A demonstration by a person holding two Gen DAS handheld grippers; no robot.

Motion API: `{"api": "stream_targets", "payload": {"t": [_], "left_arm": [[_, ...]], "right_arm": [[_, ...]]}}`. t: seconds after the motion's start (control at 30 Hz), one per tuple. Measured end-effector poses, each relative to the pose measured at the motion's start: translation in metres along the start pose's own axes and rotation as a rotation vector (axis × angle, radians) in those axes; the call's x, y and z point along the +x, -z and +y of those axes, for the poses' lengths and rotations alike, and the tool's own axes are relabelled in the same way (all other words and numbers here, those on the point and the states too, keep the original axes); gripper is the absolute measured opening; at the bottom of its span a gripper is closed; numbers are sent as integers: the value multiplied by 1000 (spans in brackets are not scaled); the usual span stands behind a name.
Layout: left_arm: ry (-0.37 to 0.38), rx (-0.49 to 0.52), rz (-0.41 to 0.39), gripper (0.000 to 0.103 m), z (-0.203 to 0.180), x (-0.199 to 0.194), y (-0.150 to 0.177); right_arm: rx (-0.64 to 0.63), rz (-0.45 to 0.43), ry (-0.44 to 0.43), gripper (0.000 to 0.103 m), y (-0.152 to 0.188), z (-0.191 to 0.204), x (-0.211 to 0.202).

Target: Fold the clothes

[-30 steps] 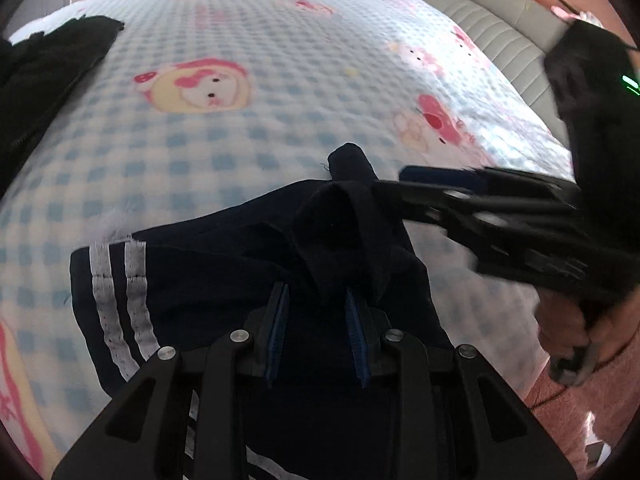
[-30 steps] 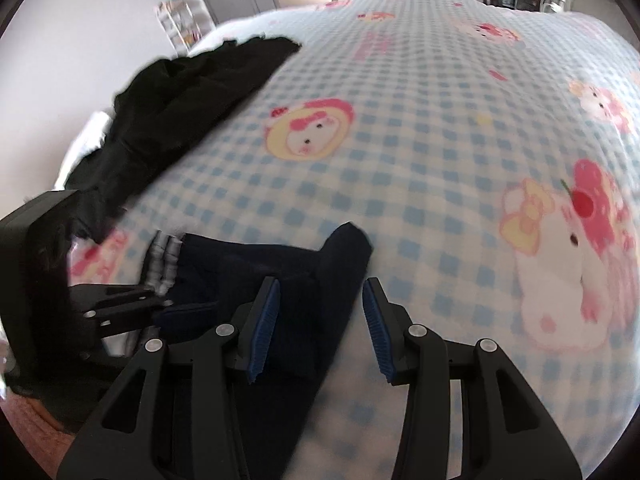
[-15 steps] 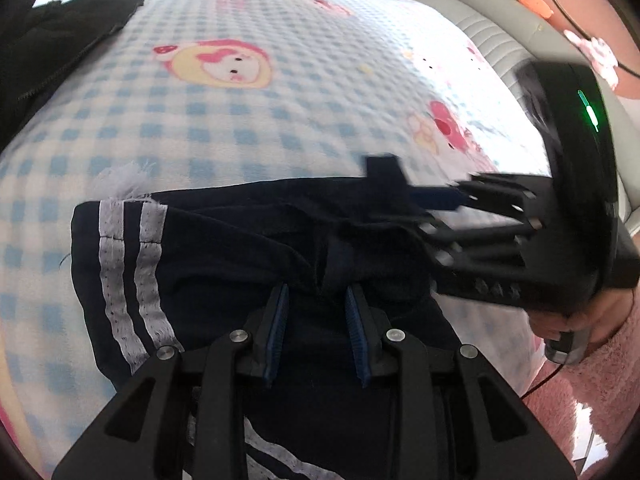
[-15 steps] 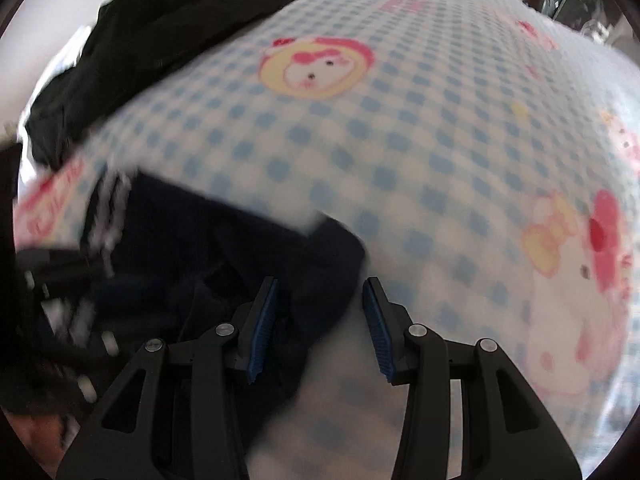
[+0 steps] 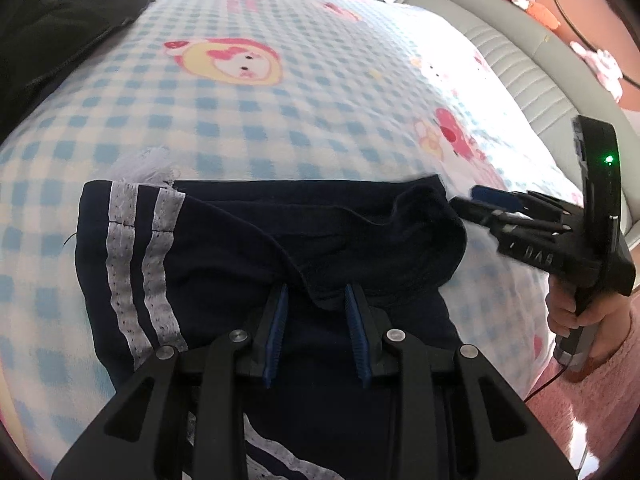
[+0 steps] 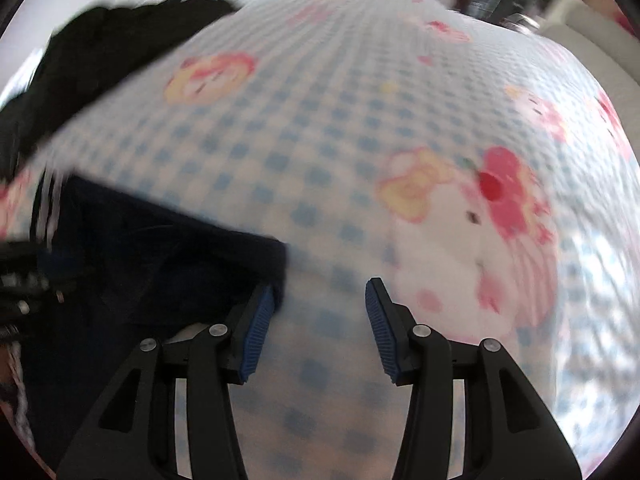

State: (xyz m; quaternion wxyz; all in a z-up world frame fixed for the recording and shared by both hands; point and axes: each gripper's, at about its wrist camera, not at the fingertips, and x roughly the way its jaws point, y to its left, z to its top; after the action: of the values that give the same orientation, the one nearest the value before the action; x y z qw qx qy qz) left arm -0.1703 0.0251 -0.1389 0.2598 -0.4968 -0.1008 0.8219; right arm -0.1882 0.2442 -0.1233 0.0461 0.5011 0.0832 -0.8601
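Navy shorts lie folded on the checked blanket, a loose fold between the left gripper fingers, right gripper opening and empty beside the shorts' edge, so the fold may spring back unpinned.

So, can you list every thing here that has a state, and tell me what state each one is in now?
Navy garment: lying on the bed, partly folded, one edge rumpled.
Black clothes: piled at the far left of the bed, not folded.
Left gripper: open, a garment fold between its pads, not pinched.
Right gripper: opening, nothing between its pads, just beside the garment's edge.
Blanket: spread flat over the bed.
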Motion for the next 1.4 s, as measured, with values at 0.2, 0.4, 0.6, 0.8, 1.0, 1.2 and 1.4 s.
{"api": "stream_targets", "payload": {"t": [0.2, 0.4, 0.6, 0.8, 1.0, 1.2, 1.4], "left_arm": [[55, -15, -135, 43, 4, -48, -5], [-128, 70, -62, 43, 22, -65, -2], [-202, 37, -17, 43, 38, -44, 5], [-220, -23, -100, 43, 45, -52, 0], [-239, -98, -182, 43, 66, -73, -2], [-153, -122, -174, 43, 67, -57, 0], [-224, -105, -151, 17, 60, -34, -11]], "right_arm": [[10, -98, -134, 47, 3, 9, -37], [-228, -46, -112, 47, 26, 61, -40], [-240, -25, -50, 47, 24, 66, -17], [40, -44, -44, 47, 10, 24, -6], [193, -66, -51, 47, 19, -5, -16], [164, -102, -113, 47, 12, 4, -25], [134, -59, -95, 47, -5, 21, 11]]}}
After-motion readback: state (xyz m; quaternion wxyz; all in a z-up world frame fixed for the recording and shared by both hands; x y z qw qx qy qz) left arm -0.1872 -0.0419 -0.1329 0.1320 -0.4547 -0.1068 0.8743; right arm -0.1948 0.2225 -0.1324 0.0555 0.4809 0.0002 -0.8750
